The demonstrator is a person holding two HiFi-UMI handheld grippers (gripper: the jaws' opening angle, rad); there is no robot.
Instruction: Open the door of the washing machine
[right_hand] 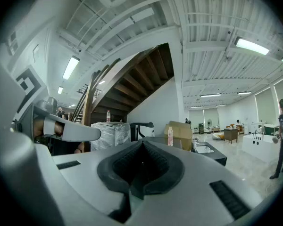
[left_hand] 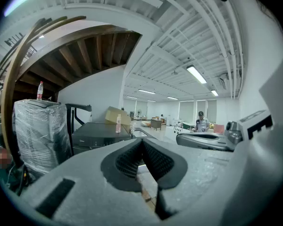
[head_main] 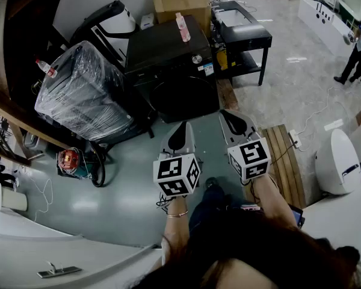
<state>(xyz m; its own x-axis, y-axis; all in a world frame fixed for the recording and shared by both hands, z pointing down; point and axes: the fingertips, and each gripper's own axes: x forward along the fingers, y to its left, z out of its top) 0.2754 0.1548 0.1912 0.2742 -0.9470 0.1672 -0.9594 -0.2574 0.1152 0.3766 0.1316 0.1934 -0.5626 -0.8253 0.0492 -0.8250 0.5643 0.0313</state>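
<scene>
your two claws hang side by side just in front of you, apart from each other, above the grey floor [head_main: 108, 185]. the left gripper [head_main: 179, 134] has its jaws pinched together at the tips, with nothing between them. the right gripper [head_main: 231, 122] is closed on nothing too, its pads meeting. both point toward the black washer [head_main: 168, 59], which stands ahead of them, touched by neither. its round door [head_main: 183, 101] faces you and looks closed. left of the washer, touching it or nearly so, is a bulky thing in plastic wrap [head_main: 78, 92]. a pink bottle [head_main: 183, 27] stands upright on the washer's top, near its back edge. behind it is a cardboard box [head_main: 180, 2], and to the right a black table [head_main: 243, 35]. far off at the right edge stands a person [head_main: 358, 50].
</scene>
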